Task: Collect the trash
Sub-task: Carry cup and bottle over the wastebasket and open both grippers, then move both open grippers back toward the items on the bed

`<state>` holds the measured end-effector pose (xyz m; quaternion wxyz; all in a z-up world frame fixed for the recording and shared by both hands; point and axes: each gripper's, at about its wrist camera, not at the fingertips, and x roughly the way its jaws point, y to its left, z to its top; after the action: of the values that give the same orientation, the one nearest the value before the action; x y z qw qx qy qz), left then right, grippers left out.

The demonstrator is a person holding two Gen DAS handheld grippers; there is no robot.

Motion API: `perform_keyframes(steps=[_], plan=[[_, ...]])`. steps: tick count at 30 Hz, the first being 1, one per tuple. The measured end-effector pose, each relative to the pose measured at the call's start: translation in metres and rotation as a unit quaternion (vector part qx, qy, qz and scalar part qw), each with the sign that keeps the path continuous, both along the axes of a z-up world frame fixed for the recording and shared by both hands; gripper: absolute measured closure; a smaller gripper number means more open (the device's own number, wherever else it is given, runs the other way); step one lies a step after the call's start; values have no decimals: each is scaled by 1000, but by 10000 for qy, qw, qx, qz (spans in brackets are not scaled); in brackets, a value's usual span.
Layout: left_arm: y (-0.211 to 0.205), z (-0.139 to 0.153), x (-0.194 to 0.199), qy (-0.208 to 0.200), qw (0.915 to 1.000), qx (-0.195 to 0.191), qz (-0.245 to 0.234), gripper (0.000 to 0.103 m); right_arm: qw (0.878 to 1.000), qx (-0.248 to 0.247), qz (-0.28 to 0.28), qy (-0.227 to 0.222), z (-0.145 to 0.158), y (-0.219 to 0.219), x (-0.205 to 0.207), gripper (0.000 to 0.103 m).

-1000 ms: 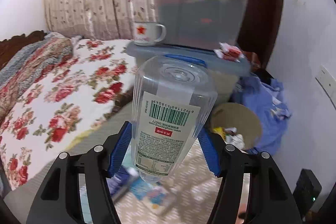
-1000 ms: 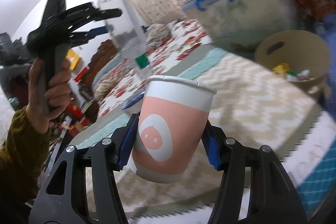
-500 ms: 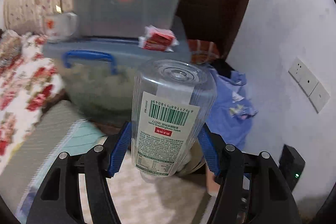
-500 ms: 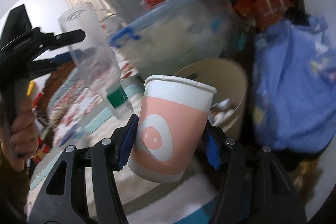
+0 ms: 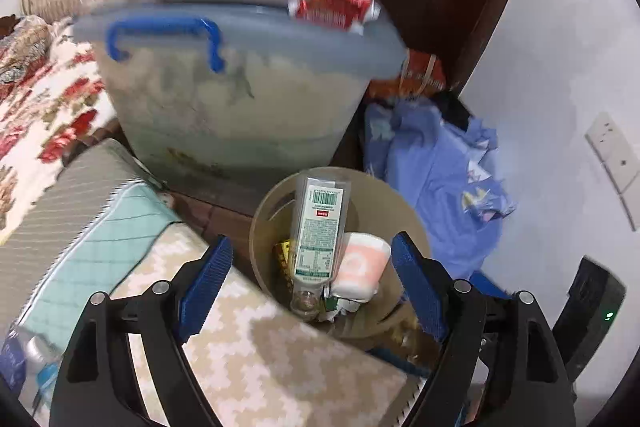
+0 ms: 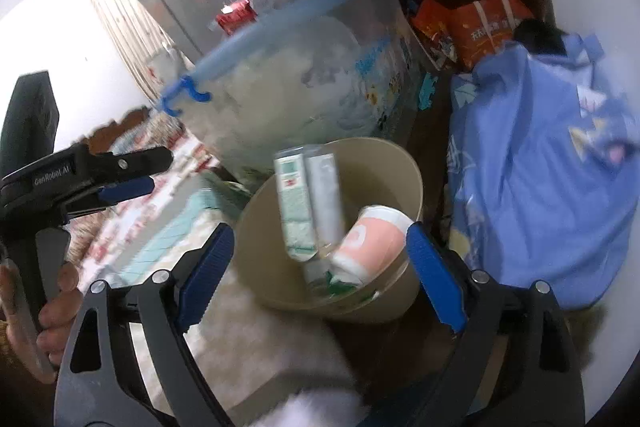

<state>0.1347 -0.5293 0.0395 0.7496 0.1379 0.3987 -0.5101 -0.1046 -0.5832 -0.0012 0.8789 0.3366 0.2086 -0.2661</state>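
Observation:
A tan round waste bin [image 5: 266, 223] stands on the floor below both grippers. A clear plastic bottle [image 5: 318, 227] with a white and green label stands neck down in it. A pink and white paper cup [image 5: 360, 263] lies beside the bottle. Both show in the right wrist view too: the bin [image 6: 404, 167], the bottle [image 6: 308, 203], the cup [image 6: 372, 239]. My left gripper [image 5: 310, 279] is open and empty above the bin. My right gripper [image 6: 320, 267] is open and empty above the bin. The left gripper [image 6: 132, 171] also shows at the left of the right wrist view.
A large plastic storage box [image 5: 236, 99] with a blue handle stands behind the bin, with another box stacked on it. A blue bundle of cloth [image 5: 436, 171] lies to the right by the white wall. A patterned mat [image 5: 260, 355] and a floral bed [image 5: 44, 107] lie to the left.
Both grippers have opened. The bottle has left my left gripper and the cup my right gripper, and both now lie in the bin. Both views have tilted down toward the bin.

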Motion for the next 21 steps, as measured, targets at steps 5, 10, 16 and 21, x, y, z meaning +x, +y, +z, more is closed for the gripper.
perform_keyframes(steps=[5,10,16,21], plan=[[63,16,-29,-120,9998,-141,22,24,9996,175,-19,-232,3,47,-29,18],[121,6,-68,-456,9988,26,170,24,9983,509,-40,-296,0,82,-46,19],[183,1,-98,-601,9975,109,365,24,9976,675,48,-157,4,122,-57,20],[241,6,-107,-796,9939,111,759,22,9973,685,271,-50,13,164,-59,20]])
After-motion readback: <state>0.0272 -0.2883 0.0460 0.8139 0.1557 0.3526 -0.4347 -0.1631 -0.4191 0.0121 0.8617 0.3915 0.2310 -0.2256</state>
